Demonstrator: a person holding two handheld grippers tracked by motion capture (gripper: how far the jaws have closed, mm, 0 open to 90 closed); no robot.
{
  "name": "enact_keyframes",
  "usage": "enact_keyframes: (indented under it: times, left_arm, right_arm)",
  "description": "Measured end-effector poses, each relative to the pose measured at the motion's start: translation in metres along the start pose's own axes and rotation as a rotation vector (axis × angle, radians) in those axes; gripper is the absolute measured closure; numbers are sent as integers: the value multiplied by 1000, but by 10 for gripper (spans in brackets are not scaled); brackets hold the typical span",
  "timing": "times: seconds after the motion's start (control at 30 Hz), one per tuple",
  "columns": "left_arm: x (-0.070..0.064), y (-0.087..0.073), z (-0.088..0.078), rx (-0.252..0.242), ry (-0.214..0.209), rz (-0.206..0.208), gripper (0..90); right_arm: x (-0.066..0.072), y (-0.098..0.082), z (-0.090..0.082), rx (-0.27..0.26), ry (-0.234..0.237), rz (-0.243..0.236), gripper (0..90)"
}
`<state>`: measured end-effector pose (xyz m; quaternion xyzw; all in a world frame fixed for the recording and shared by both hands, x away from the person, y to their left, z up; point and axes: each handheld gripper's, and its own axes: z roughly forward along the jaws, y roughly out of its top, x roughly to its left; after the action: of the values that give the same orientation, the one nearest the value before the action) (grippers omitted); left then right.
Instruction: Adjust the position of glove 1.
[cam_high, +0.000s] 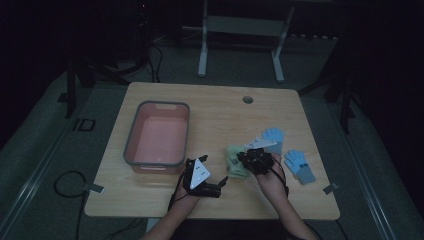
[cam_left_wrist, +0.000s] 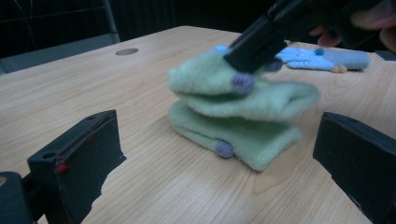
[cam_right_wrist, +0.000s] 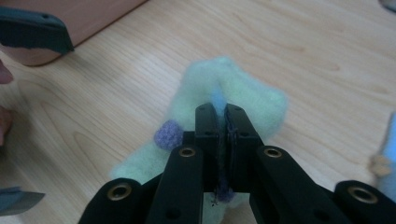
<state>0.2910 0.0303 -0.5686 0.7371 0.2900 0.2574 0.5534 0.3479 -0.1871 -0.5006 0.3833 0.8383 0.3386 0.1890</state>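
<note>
Right now, by label:
Right gripper (cam_right_wrist: 219, 116): clenched on the upper green glove (cam_left_wrist: 219, 81), lifting its edge.
Left gripper (cam_left_wrist: 210, 154): released, jaws wide, green gloves between them.
Room: bare bench (cam_high: 220, 112) beyond both grippers; pink tub (cam_high: 159, 134) beside the left one.
Count: two green gloves, stacked; two blue gloves (cam_high: 299, 165).
Unclear: dim light blurs the blue pair.

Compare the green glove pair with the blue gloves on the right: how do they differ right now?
The green gloves lie stacked, with the right gripper shut on the upper one; the blue gloves lie apart, flat and untouched. Green has purple dots; the blue ones' details are too dim to tell. Both pairs are on the wooden table.
</note>
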Motion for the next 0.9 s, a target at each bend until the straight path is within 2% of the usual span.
enact_keyframes:
  times: [0.23,0.47,0.5,0.57,0.63,0.67,0.7,0.77,0.8,0.87,0.9]
  left_arm:
    - [0,0,0,-5,-4,-7,13]
    - [1,0,0,-16,-45,-16,13]
    - [2,0,1,-10,-62,-23,13]
    - [3,0,1,10,-54,-18,13]
    - [2,1,1,11,-65,-6,13]
    - [2,1,1,11,-65,-6,13]
    - [2,1,1,20,-57,-7,13]
    - [3,1,2,49,-78,-29,13]
    - [3,1,2,67,-95,-48,14]
    - [3,3,3,124,-163,-79,14]
    - [0,5,3,143,-168,-66,14]
  right_arm:
    - [0,-10,18,37,0,3,844]
    - [-6,-16,24,50,28,14,825]
    - [-7,-16,23,52,32,18,816]
    - [-8,-15,18,41,37,16,765]
    - [-9,-14,14,23,57,3,695]
    - [-9,-14,14,23,57,3,695]
    - [-9,-14,12,17,65,-7,673]
    - [-13,-13,5,-6,73,-20,657]
    - [-15,-13,2,-14,78,-22,652]
    - [-21,-14,-2,-22,83,-28,644]
    - [-25,-14,-4,-28,81,-36,644]
